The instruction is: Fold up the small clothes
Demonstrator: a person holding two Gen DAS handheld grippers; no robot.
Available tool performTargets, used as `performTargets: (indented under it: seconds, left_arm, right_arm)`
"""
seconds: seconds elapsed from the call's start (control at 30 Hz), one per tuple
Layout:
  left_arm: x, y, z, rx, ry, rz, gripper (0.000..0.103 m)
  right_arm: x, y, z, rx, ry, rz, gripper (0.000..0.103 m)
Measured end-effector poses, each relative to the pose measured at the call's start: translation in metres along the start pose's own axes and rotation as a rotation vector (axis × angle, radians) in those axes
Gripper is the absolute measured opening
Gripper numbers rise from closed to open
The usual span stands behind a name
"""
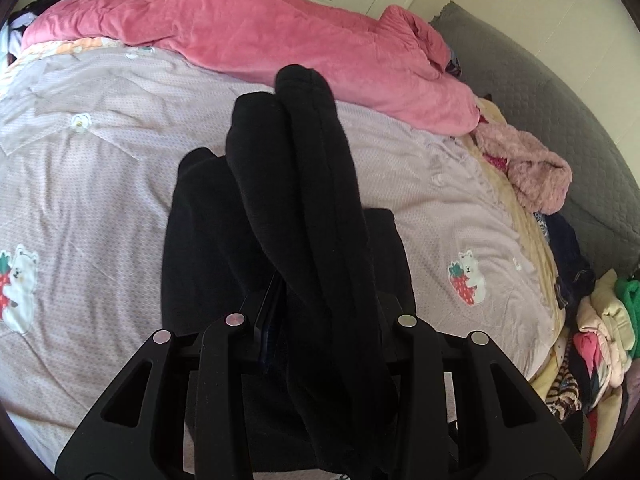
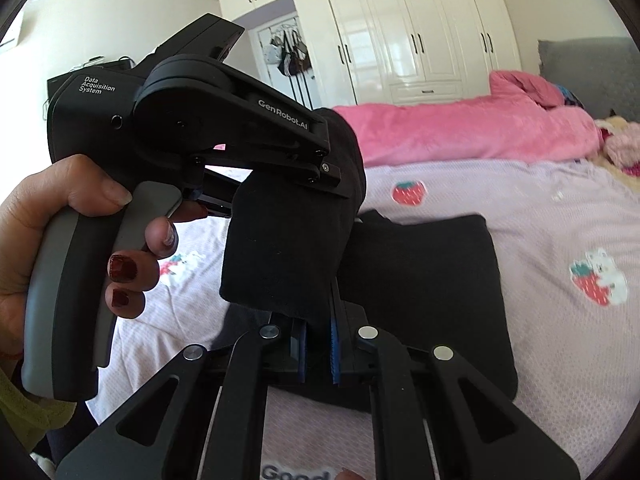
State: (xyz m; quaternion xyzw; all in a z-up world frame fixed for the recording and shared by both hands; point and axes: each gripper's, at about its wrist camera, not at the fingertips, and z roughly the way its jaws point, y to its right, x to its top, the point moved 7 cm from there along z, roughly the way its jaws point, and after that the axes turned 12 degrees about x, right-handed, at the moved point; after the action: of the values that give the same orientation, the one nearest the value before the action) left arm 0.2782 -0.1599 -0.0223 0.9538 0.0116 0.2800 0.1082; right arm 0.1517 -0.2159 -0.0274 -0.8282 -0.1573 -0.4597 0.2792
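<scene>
Both claws, left claw [image 1: 316, 280] and right claw [image 2: 318, 332], pinch the black garment's [image 2: 280, 248] raised edge over the bedsheet [image 2: 560, 208].

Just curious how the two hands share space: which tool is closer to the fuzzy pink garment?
Probably the right. The right tool has the fuzzy pink garment ahead to its right; the left tool sits further left.
</scene>
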Motion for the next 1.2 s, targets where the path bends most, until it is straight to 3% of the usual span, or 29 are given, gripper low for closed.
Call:
performTargets:
  seconds: [0.13,0.23,0.4,0.63,0.7,0.73,0.77,0.8,0.9,1.03,1.2]
  left_arm:
    - [-0.005,0.006,0.012,0.002,-0.024,0.001,0.031]
    - [-0.006,0.012,0.01,-0.054,-0.026,-0.009,0.059]
    - [-0.006,0.006,-0.012,-0.052,0.039,-0.009,0.059]
    - [-0.026,-0.041,-0.012,0.136,0.082,0.021,0.059]
    - [-0.036,-0.05,-0.006,0.193,0.083,0.048,0.059]
    - [-0.043,-0.054,-0.002,0.2,0.072,0.056,0.059]
    - [-0.046,-0.057,0.002,0.193,0.061,0.057,0.059]
    - [-0.051,-0.058,0.005,0.187,0.054,0.057,0.059]
    - [-0.057,-0.056,0.006,0.207,0.071,0.081,0.059]
    - [-0.06,-0.051,0.004,0.241,0.1,0.125,0.058]
    - [-0.064,-0.053,0.004,0.224,0.1,0.113,0.058]
  right_arm:
    - [-0.007,0.01,-0.002,-0.005,-0.014,0.031,0.007]
    - [-0.013,0.02,-0.005,-0.023,-0.025,0.054,0.007]
    - [-0.026,0.041,-0.01,-0.05,-0.048,0.115,0.009]
    - [-0.038,0.042,-0.028,-0.013,-0.078,0.127,0.015]
    - [-0.034,0.041,-0.033,0.017,-0.083,0.124,0.025]
    - [-0.029,0.042,-0.038,0.022,-0.075,0.12,0.03]
    - [-0.024,0.044,-0.043,0.025,-0.061,0.126,0.048]
    - [-0.018,0.048,-0.047,0.041,-0.048,0.148,0.055]
    - [0.002,0.066,-0.055,0.075,-0.008,0.244,0.059]
    - [0.022,0.094,-0.037,0.072,-0.09,0.324,0.063]
    - [0.034,0.114,-0.001,0.05,-0.177,0.357,0.064]
